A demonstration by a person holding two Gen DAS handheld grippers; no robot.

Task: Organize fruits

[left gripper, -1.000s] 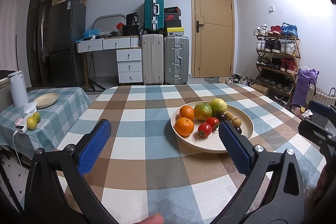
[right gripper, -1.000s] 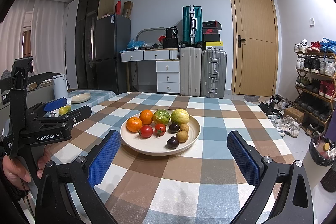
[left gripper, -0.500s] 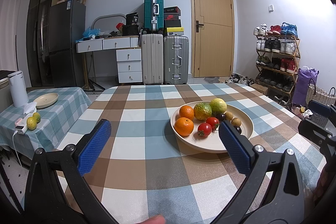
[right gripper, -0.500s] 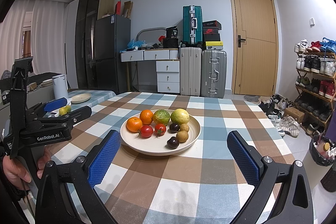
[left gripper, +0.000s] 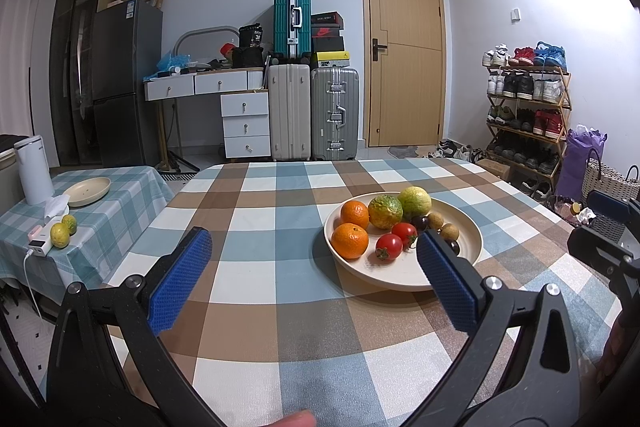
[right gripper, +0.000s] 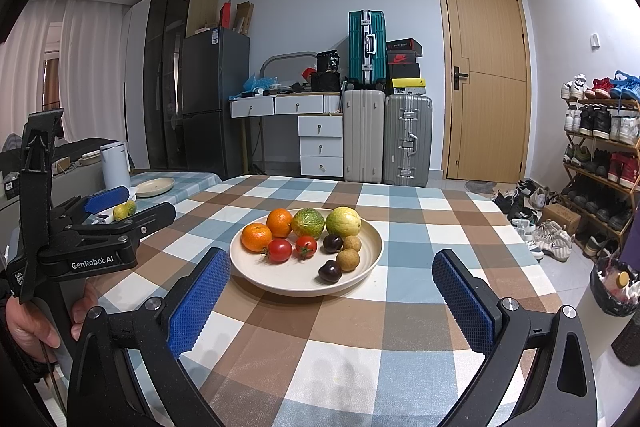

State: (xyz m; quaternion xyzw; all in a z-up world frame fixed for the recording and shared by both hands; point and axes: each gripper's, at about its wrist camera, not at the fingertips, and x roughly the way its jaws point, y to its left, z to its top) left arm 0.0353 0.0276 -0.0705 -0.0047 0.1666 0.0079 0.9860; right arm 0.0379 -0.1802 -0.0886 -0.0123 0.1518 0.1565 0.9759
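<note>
A cream plate (right gripper: pixel 368 255) on the checked table (right gripper: pixel 400 323) holds two oranges (right gripper: pixel 257 237), two green-yellow citrus fruits (right gripper: pixel 343 221), two red tomatoes (right gripper: pixel 279 250), two dark plums (right gripper: pixel 330 271) and small brown fruits (right gripper: pixel 347 259). The plate also shows in the left wrist view (left gripper: pixel 472 239). My right gripper (right gripper: pixel 332 291) is open and empty, just in front of the plate. My left gripper (left gripper: pixel 312 267) is open and empty, to the left of the plate; it also shows in the right wrist view (right gripper: pixel 100 215).
A low side table (left gripper: pixel 120 195) at the left carries an empty cream plate (left gripper: pixel 87 191), a white kettle (left gripper: pixel 34 169) and two yellow-green fruits (left gripper: pixel 64 229). Suitcases (left gripper: pixel 312 111), drawers and a fridge stand behind. A shoe rack (left gripper: pixel 524 107) is at the right.
</note>
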